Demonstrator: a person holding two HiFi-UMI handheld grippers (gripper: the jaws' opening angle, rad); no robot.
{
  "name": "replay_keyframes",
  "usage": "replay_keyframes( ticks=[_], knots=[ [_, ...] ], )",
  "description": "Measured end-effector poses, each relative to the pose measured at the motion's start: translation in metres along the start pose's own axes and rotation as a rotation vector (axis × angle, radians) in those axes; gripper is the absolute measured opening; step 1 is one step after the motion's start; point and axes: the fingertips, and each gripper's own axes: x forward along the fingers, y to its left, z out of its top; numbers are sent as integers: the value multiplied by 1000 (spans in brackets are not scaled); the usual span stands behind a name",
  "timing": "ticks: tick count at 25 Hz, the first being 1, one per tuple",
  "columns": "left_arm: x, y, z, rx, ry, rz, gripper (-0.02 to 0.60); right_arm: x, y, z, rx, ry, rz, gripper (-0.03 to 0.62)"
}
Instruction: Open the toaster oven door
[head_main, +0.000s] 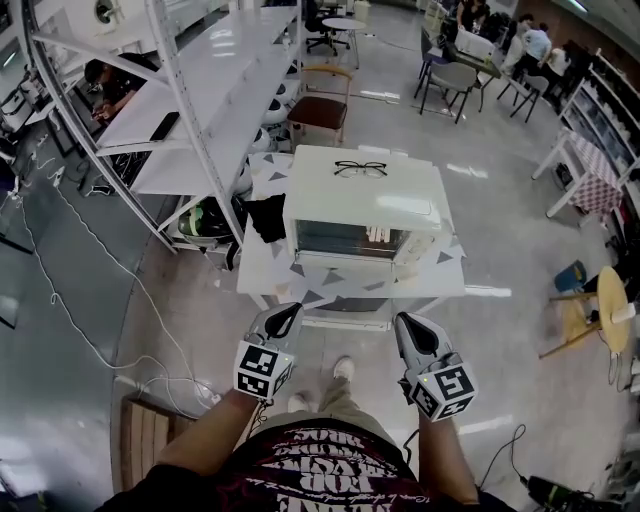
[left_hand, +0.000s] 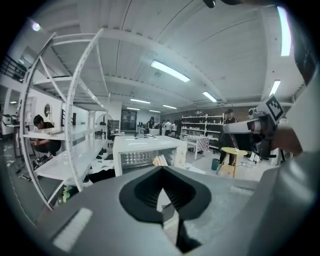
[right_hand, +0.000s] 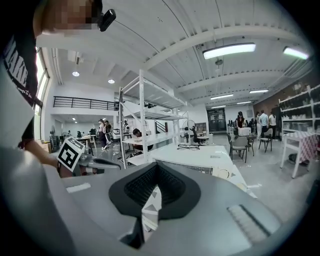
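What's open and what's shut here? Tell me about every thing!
Oven door, shut.
Left hand-held gripper, shut, holding nothing.
Right hand-held gripper, shut, holding nothing.
Glasses, lying on top of the oven.

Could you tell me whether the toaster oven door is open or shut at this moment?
Shut: the toaster oven door stands upright, flush with the oven's front, with no gap showing.

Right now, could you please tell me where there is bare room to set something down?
The toaster oven top is bare in front of the glasses; the table has a free strip before the door. Left, the shelving rack crowds it.
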Motion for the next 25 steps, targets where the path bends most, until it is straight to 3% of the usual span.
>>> replay_keyframes(
  ticks=[6, 13, 18, 25],
  knots=[
    [-18, -1, 44, 32, -71, -20, 0, -6, 3, 22, -23, -33, 2, 26],
    [-29, 6, 89, 37, -151, 20, 0, -6, 17, 46, -20, -79, 38, 26],
    [-42, -7, 124, 61, -217, -45, 0, -7, 26, 56, -18, -100, 44, 26],
    [-70, -2, 141, 87, -256, -34, 0, -16, 35, 73, -68, -115, 14, 26]
  ],
)
